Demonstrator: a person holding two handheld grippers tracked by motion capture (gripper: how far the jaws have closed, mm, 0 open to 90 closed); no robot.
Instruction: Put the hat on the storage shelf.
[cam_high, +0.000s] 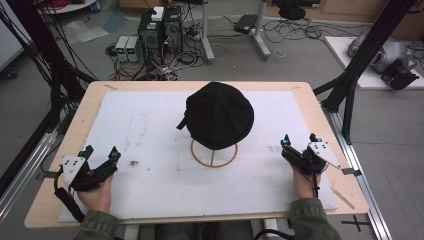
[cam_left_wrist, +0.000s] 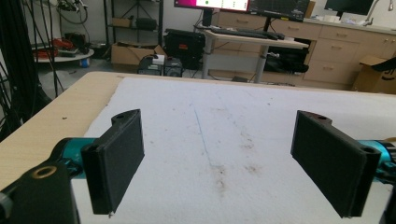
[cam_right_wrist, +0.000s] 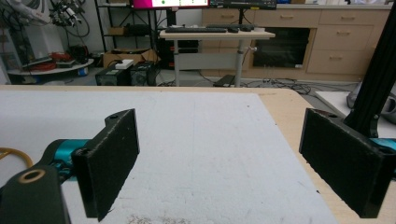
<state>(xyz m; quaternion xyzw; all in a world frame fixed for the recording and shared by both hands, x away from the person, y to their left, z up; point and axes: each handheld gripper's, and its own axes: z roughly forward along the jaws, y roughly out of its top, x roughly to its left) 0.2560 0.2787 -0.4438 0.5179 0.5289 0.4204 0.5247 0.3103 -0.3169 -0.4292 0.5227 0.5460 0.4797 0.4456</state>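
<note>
A black cap (cam_high: 219, 115) sits on top of a thin wooden stand whose round base ring (cam_high: 214, 155) rests on the white foam mat (cam_high: 150, 130) at the table's middle. My left gripper (cam_high: 101, 151) rests near the mat's front left, open, with nothing between its fingers (cam_left_wrist: 116, 163). At the front right lies my right gripper (cam_high: 300, 140), also open and empty, its black pads (cam_right_wrist: 109, 158) wide apart. A sliver of the ring (cam_right_wrist: 14, 156) shows at the left edge of the right gripper view. Both grippers are well apart from the cap.
The mat covers most of a wooden table (cam_high: 85, 107). Brown stains (cam_left_wrist: 219, 172) mark the mat ahead of my left gripper. Black frame posts (cam_high: 367, 47) stand at the table's right, cables and computer boxes (cam_high: 160, 30) on the floor beyond.
</note>
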